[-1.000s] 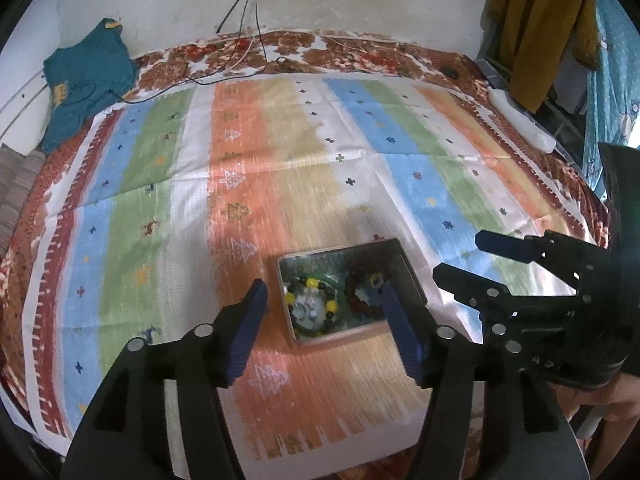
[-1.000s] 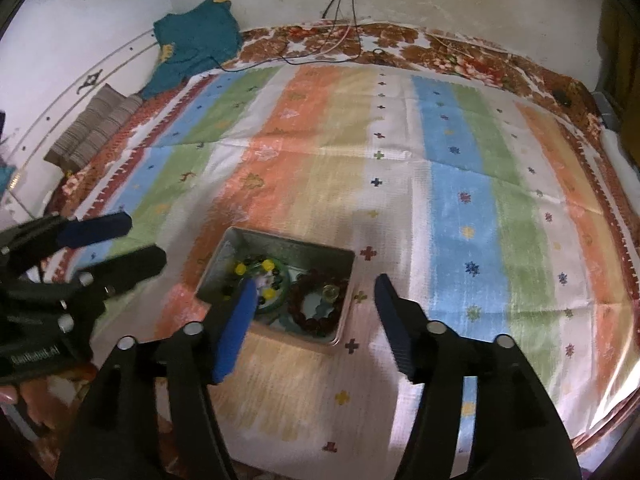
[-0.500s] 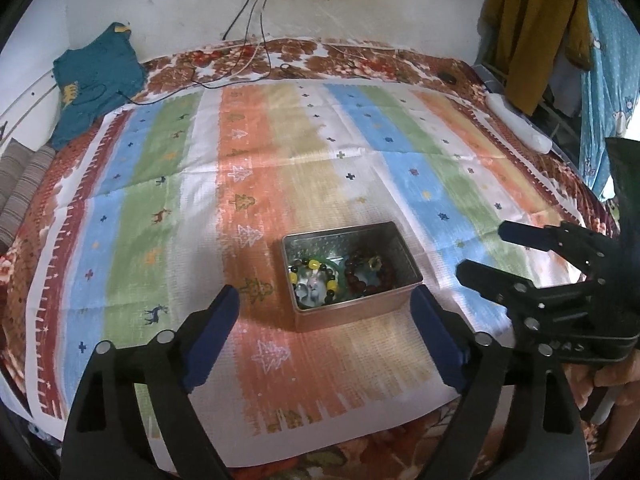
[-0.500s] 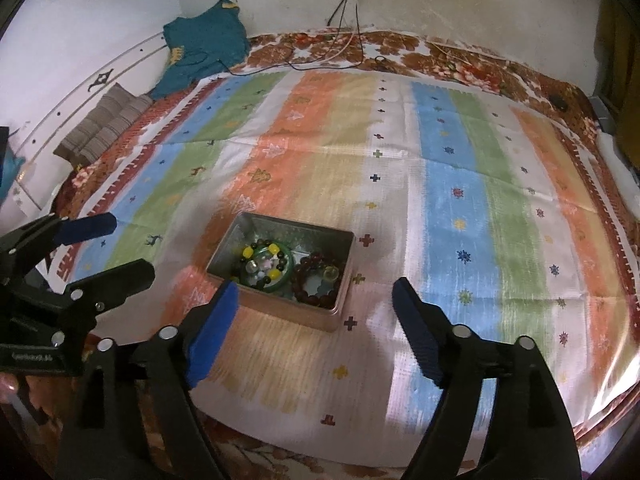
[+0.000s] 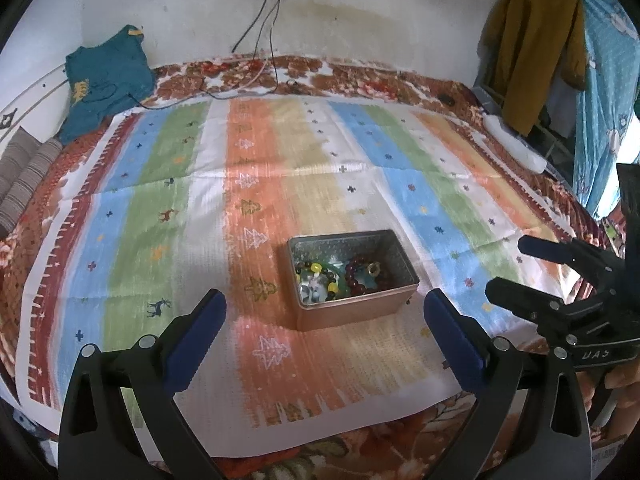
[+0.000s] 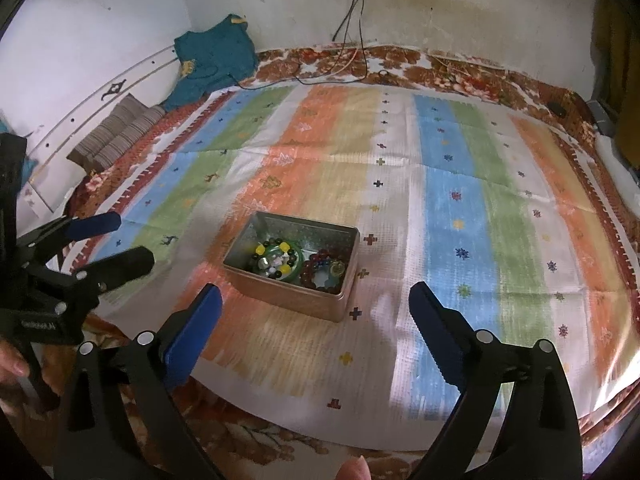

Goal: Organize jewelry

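Jewelry (image 5: 340,278): two bead bracelets in one open tin (image 5: 394,250) on bed; both claws, left claw (image 5: 324,312) and right claw (image 6: 316,308), just spread wide, empty.

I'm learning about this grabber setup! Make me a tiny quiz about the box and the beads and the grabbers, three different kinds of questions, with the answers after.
1. True or false: the metal box has its lid on.
2. Which lies in the box's left half in the left wrist view? A) dark red bead bracelet B) green bangle with the yellow and black beads
3. Fill in: the box rests on a ______ mat.

Key:
1. False; it is open on top.
2. B
3. striped

Both the left gripper and the right gripper have just been opening, with nothing between their fingers.
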`<state>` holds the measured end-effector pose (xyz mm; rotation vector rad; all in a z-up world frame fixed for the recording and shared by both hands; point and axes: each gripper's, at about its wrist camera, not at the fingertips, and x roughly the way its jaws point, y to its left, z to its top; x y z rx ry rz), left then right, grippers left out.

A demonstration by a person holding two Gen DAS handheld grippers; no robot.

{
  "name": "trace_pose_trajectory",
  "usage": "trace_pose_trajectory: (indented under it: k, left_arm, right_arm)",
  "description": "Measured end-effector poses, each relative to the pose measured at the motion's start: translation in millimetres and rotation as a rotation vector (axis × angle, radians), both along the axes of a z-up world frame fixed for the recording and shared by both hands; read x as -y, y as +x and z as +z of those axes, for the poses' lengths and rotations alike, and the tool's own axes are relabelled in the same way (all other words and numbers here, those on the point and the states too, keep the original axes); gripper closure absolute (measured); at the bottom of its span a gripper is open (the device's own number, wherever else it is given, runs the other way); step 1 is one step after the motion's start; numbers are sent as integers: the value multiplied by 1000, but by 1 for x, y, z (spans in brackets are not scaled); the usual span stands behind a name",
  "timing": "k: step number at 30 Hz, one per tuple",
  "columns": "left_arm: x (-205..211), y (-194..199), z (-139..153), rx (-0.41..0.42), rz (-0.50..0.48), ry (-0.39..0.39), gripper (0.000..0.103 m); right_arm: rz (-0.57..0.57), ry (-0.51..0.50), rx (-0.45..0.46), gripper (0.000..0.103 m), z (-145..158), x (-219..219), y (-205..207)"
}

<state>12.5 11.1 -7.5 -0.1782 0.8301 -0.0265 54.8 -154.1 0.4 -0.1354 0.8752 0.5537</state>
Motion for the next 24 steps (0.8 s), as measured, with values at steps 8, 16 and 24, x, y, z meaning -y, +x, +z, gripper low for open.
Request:
trace_pose_trajectory:
  k: [8, 16, 24]
  left_arm:
    - [-1, -11, 3, 2, -2, -10, 6]
    - [8, -20, 7, 40, 6, 59, 6]
    - [14, -24, 11, 72, -7, 92, 6]
  right_arm:
    - [-9, -12, 89, 7, 6, 0, -13]
    - [-8, 12, 132, 7, 9, 5, -22]
    - [-8, 40, 174, 7, 14, 9, -30]
